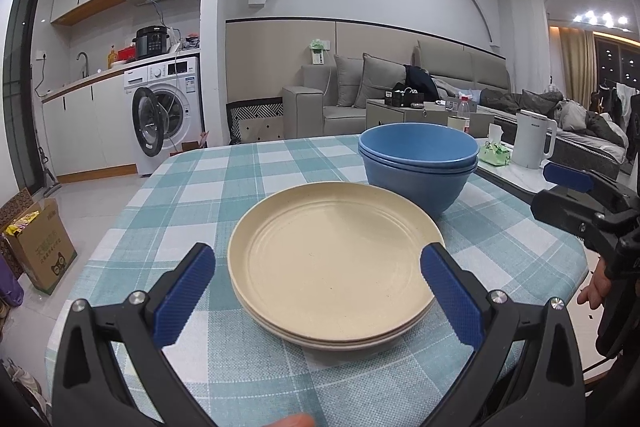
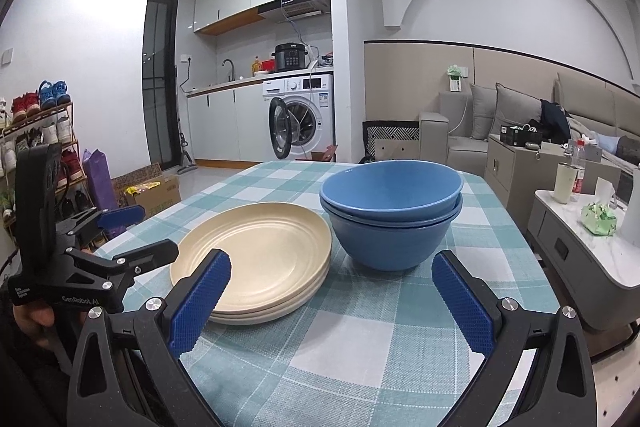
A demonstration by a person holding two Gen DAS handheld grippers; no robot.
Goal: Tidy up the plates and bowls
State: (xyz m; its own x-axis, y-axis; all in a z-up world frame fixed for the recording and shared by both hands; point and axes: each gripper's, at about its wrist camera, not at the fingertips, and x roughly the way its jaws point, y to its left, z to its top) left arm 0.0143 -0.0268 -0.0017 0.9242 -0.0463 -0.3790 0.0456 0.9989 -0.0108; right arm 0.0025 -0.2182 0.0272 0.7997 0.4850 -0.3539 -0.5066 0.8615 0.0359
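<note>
Both grippers, left (image 1: 318, 291) & right (image 2: 332, 297), gaped wide, empty; plates (image 1: 334, 259) & bowls (image 2: 392, 215) looked light, stiff, prob slick, so best pinched at rims.

Two hand-held grippers were seen, both built in the same way. The left gripper (image 1: 318, 299) was made of matte black plastic arms, and each arm was ended by a blue finger pad (image 1: 182, 301) with a fine ribbed texture. Round silver screws were set at the joints of the arms. The right gripper (image 2: 332, 303) was shown with the same black frame, blue pads and silver screws. From the right wrist view, white lettering "GenRobot.AI" and a small label in white text were printed on the black body of the left gripper. Smaller black screws were fixed along its linkage.
</note>
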